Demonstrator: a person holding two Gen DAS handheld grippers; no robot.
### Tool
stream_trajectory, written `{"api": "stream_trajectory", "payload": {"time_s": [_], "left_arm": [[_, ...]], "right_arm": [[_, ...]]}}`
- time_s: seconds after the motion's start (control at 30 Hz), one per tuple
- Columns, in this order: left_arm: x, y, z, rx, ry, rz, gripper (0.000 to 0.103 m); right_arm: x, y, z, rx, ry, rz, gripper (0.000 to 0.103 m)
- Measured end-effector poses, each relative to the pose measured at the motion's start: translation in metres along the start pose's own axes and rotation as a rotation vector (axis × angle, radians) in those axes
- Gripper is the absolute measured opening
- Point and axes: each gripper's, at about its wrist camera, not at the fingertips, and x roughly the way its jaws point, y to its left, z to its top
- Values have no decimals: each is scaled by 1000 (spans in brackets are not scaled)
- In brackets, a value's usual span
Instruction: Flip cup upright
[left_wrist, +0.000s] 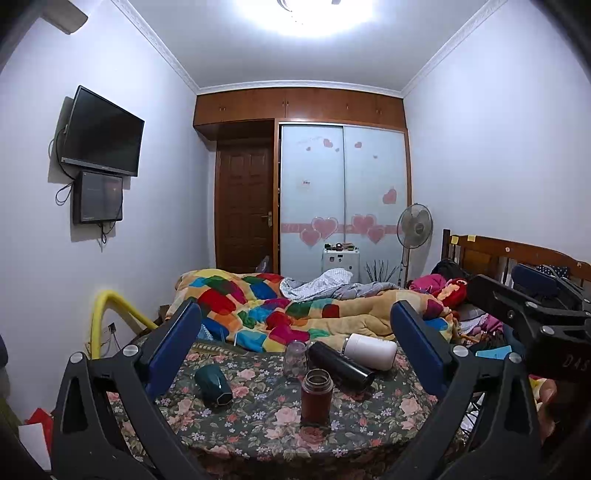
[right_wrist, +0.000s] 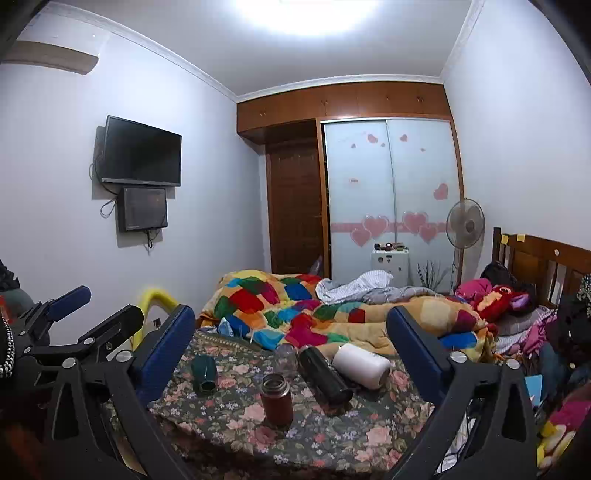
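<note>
Both grippers hang wide apart and empty above a floral table (left_wrist: 266, 424). Ahead of the left gripper (left_wrist: 295, 354), slightly left, a dark green cup (left_wrist: 213, 384) lies on its side, mouth toward the camera. The right gripper (right_wrist: 291, 350) sees the cup farther left, so the left looks nearer.

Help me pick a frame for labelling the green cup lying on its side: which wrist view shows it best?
The left wrist view: the green cup lies nearer, with its hexagonal open mouth toward the camera. In the right wrist view it looks smaller, close to a blue finger pad.
</note>
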Motion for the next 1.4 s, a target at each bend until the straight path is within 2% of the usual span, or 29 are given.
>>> {"api": "stream_trajectory", "payload": {"time_s": [0.37, 1.4], "left_arm": [[1, 2, -8, -24, 26, 11, 103], [6, -2, -16, -24, 56, 10, 103]], "right_arm": [[-11, -8, -10, 8, 44, -7, 103], [-10, -7, -11, -5, 80, -3, 103]]}}
